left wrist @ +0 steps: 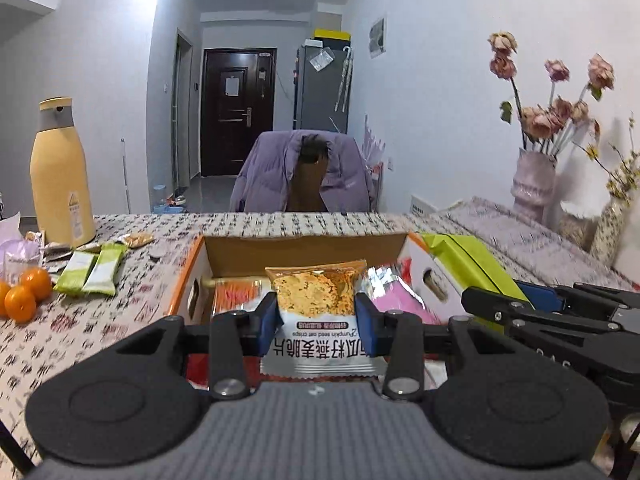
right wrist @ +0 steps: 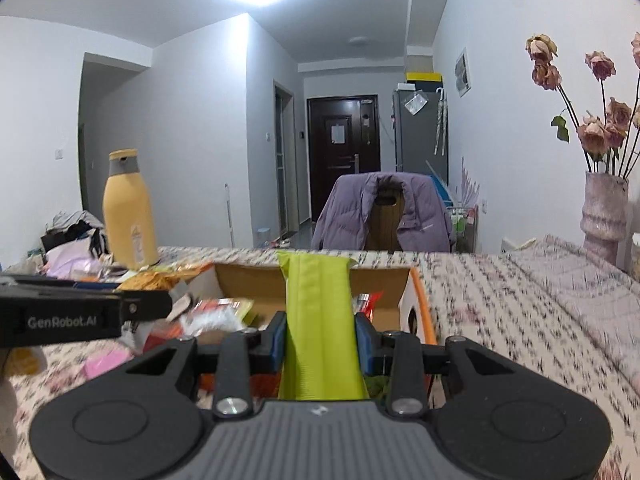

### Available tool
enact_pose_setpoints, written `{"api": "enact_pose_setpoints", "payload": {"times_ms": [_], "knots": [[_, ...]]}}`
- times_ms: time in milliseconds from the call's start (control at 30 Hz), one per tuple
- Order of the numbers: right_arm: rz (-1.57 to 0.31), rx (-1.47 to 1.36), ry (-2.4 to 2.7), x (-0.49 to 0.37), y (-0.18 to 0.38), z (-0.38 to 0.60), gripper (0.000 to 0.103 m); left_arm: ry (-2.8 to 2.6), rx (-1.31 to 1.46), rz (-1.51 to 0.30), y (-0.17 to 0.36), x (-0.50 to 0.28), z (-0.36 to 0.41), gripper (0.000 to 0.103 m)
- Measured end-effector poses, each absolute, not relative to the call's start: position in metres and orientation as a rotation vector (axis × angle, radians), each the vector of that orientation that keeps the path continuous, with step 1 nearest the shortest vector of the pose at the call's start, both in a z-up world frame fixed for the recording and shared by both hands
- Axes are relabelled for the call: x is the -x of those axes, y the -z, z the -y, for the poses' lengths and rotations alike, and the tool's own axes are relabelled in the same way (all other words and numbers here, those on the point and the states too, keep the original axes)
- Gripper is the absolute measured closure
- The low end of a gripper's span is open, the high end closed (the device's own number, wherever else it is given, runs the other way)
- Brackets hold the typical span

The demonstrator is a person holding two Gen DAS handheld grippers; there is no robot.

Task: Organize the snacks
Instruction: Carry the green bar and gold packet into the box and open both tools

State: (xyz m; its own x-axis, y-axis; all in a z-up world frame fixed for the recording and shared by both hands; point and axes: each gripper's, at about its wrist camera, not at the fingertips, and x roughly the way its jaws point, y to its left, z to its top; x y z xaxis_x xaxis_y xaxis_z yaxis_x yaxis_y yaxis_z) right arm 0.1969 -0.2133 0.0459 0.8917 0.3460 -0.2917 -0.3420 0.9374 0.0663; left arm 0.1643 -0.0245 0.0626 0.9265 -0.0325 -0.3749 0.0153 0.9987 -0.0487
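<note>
My left gripper (left wrist: 316, 316) is shut on an oat crisps packet (left wrist: 316, 296), white with an orange top, held over the near edge of the open cardboard box (left wrist: 304, 246). The box holds red, orange and pink snack packets (left wrist: 400, 292). My right gripper (right wrist: 320, 334) is shut on a lime-green packet (right wrist: 318, 312), held upright over the same box (right wrist: 416, 300). The right gripper shows in the left wrist view (left wrist: 552, 312) at the right, with the green packet (left wrist: 468, 256). The left gripper's body (right wrist: 80, 316) shows in the right wrist view.
On the patterned tablecloth (left wrist: 120, 320) lie two green-white snack bars (left wrist: 92, 272), oranges (left wrist: 24, 296), loose wrappers and a yellow thermos (left wrist: 60, 176). Vases of dried flowers (left wrist: 536, 180) stand at right. A chair with a purple jacket (left wrist: 308, 176) stands beyond the table.
</note>
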Motion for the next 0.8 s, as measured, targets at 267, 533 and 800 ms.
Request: {"api": "enact_pose_setpoints", "payload": {"times_ms": [267, 533, 800], "knots": [[-0.317, -0.051, -0.325, -0.260, -0.060, 0.211, 0.069, -0.004, 0.069, -0.389, -0.068, -0.218, 0.018, 0.062], [-0.361, -0.087, -0.287, -0.315, -0.047, 0.204, 0.069, -0.050, 0.087, -0.397, -0.056, -0.267, 0.012, 0.062], [-0.401, -0.114, -0.293, -0.330, -0.023, 0.206, 0.069, -0.095, 0.074, -0.423, -0.026, -0.287, 0.005, 0.062]]}}
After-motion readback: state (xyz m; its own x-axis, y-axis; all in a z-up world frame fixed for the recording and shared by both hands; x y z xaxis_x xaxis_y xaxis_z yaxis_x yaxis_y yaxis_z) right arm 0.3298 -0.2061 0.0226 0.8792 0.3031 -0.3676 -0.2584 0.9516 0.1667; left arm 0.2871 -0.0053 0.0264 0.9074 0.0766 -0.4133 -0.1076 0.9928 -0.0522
